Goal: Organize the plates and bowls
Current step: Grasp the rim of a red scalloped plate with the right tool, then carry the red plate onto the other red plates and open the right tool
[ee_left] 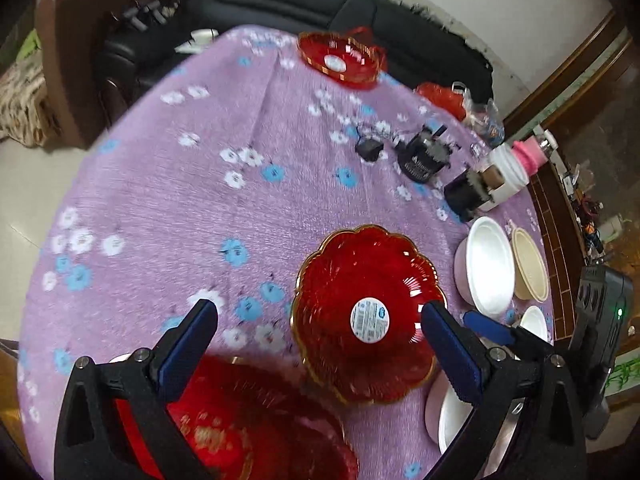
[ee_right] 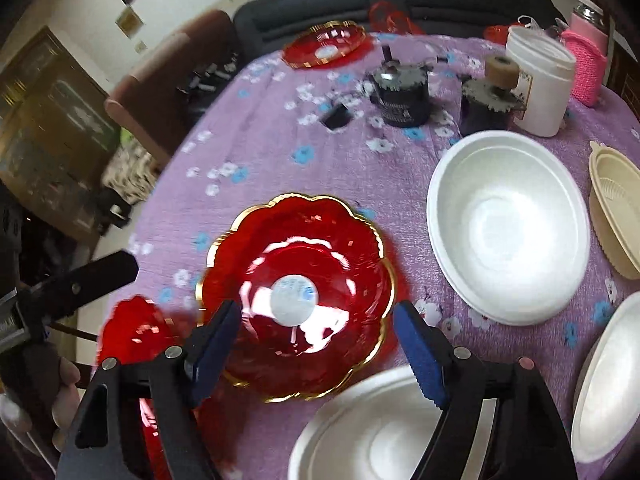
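Right wrist: right gripper [ee_right: 316, 340] hangs over the red plate [ee_right: 296, 300], jaws wide, seemingly lining up a rim grab; left gripper [ee_left: 320, 344] gapes too.

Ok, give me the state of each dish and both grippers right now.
Left gripper: open, holding nothing.
Right gripper: open, holding nothing.
Scalloped red plate: flat on the tablecloth, empty, sticker in its middle.
Far red plate: on the table, empty.
White bowl: upright, empty.
Beige bowl: upright, empty.

red plate [ee_left: 256, 424] partly hidden behind the left gripper [ee_left: 320, 336], cut off below.
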A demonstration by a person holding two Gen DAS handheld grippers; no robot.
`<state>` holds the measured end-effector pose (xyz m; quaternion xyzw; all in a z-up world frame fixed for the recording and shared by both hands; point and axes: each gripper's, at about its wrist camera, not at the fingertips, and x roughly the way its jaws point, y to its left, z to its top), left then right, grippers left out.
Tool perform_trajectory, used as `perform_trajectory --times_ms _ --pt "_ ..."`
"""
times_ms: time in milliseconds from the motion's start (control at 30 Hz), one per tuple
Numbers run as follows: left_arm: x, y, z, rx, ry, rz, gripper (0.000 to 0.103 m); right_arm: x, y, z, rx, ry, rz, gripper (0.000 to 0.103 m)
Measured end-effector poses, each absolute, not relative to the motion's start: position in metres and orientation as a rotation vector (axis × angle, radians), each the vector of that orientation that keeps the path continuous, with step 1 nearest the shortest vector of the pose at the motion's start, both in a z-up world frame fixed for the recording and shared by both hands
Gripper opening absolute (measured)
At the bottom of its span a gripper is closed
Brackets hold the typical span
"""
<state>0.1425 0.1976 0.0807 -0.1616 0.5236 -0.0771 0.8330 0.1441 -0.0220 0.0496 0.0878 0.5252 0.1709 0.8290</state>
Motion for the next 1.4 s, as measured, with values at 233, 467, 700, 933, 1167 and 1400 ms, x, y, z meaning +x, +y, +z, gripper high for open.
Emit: perform_trajectory --times_ms 233,467,700,933,1167,1400 --pt "0.181 0.181 0.048 -0.353 1.22 -0.194 0.101 0.165 -0.013 0.024 0.138 1.201 0.31 0.076" --pt "0.194 0.158 0.023 -0.289 1.302 -0.206 0.096 0.171 -0.003 0.009 0.053 1.239 0.267 0.056" --pt "0.188 0.146 0.021 -0.195 1.291 -0.162 0.056 0.171 -0.014 0.01 0.054 1.213 0.202 0.025" --pt "0.164 0.157 0.068 -0.194 1.157 -0.192 0.056 0.159 -0.026 0.033 0.175 1.148 0.248 0.023" --pt "0.125 0.173 0.1 -0.215 1.077 -0.208 0.056 0.129 -0.025 0.081 0.247 1.037 0.281 0.023" --pt "0.073 0.206 0.111 -0.26 1.017 -0.165 0.056 0.09 0.005 0.098 0.248 1.02 0.348 0.023"
